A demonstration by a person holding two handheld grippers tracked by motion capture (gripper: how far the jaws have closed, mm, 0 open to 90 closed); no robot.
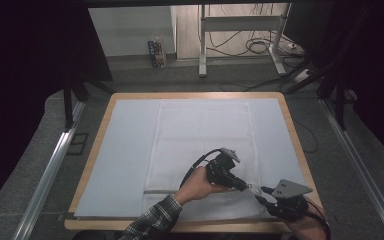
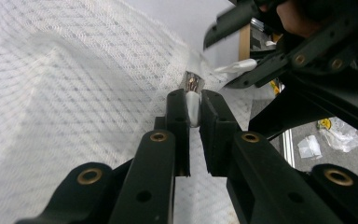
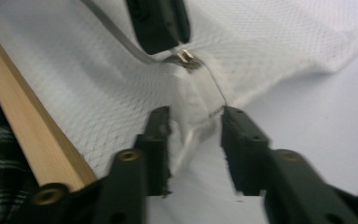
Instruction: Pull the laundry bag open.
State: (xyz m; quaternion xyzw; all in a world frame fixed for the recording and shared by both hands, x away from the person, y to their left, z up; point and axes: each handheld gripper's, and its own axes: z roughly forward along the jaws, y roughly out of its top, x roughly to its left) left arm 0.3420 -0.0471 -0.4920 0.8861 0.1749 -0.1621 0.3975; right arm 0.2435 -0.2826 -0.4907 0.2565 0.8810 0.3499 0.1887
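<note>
Forearms enter from the near edge of the table (image 1: 300, 131) in the high view, one in a plaid sleeve (image 1: 152, 220). A white towel (image 1: 202, 145) lies flat over a pale blue mat (image 1: 125, 150), with only its near right corner raised off the surface — the corner both tools converge on. From the left, the left gripper (image 1: 244, 186) reaches across toward that corner; in the left gripper view its jaws stand nearly closed, clamped on a pinch of towel (image 2: 74, 107) fabric, a small metal clip or tag (image 2: 192, 83) just beyond the tips. This grip probably serves to lift the corner clear so it can be taken. To the right, the right gripper (image 1: 264, 195) points back at the same spot; in the right gripper view its jaws stand well apart, straddling the lifted fold of towel (image 3: 279, 42) — fabric between them, not yet pinched. Likely step in hand: a two-point grasp of the corner, preparatory to folding.
</note>
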